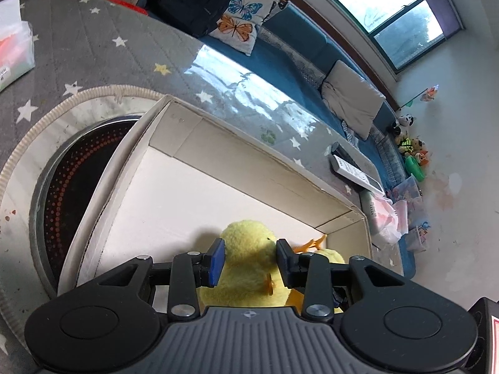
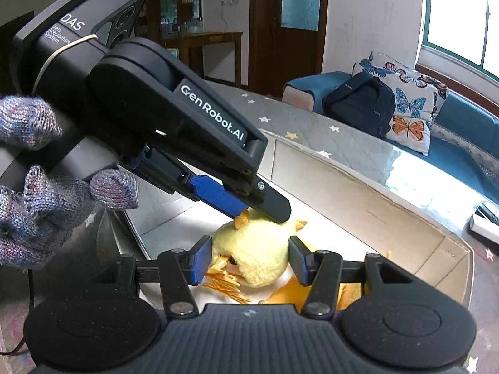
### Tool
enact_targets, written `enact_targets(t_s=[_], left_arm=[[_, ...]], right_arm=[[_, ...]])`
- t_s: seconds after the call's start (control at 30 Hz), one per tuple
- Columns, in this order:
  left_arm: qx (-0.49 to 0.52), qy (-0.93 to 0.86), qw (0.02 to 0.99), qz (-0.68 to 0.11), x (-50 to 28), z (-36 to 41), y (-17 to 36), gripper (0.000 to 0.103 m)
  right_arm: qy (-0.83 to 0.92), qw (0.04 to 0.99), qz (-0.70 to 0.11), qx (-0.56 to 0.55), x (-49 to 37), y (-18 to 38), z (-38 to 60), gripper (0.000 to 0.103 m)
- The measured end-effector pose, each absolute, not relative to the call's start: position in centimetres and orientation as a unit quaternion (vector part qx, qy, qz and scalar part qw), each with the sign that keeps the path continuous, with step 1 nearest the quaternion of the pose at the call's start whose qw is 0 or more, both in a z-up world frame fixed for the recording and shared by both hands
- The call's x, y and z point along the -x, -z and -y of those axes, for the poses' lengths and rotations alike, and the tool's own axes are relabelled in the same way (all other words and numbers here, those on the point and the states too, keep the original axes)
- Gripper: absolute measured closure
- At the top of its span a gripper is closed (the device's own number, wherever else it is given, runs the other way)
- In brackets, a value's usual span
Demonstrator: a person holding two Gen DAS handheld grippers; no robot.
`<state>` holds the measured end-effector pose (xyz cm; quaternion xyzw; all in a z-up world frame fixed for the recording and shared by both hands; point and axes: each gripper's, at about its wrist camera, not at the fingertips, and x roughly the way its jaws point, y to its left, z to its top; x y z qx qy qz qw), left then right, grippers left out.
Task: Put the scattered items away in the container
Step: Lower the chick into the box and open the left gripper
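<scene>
- The left gripper (image 1: 251,261) reaches down into the open cardboard box (image 1: 249,152); its jaws are closed on the head of a yellow plush duck (image 1: 246,249), with a blue pad (image 1: 217,261) against each side of the fluff.
- From the right wrist view, the same left gripper (image 2: 262,212) slants in from the upper left, its tips pressed on the top of the plush duck (image 2: 259,249) near an orange beak piece.
- A gloved hand (image 2: 40,193) in knitted grey-blue fabric wraps the left gripper's handle.
- The right gripper (image 2: 249,263) holds the duck's body lower down, its jaws set fairly narrow, both pads touching the fluff.
- The duck lies inside the box, over its pale floor, with its orange feet (image 2: 227,283) splayed beneath it near the right gripper's left pad.
- The box sits on a grey star-patterned table cover (image 1: 124,46), just beside a round dark cooktop (image 1: 78,168).
- Beyond the table, a blue sofa (image 1: 299,71) carries a butterfly cushion (image 1: 246,9) and a black backpack (image 1: 190,0).
- Two remote controls (image 1: 352,165) lie on the table's far edge.
</scene>
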<state>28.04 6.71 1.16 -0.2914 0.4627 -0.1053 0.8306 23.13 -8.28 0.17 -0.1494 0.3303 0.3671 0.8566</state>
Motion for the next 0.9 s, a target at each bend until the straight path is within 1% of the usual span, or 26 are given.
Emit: enact_targets(t_s=[0.33,0.53,0.9], left_arm=[[0.276,0.102,0.837,-0.462,-27.8,-6.5,-1.3,0.065],[0.267,0.097,0.84,-0.462,-27.6,-6.0,-1.5,0.065],[0.246,0.1,0.858,-0.439,-25.5,-5.5,-3.2,0.065]], right_arm=[[-0.361,0.852,-0.349,0.147,-23.5,0.4,8.2,0.05],[-0.358,0.856,-0.342,0.147,-22.9,0.2,8.4,0.049],[-0.355,0.872,-0.31,0.131,-20.8,-2.0,10.1,0.048]])
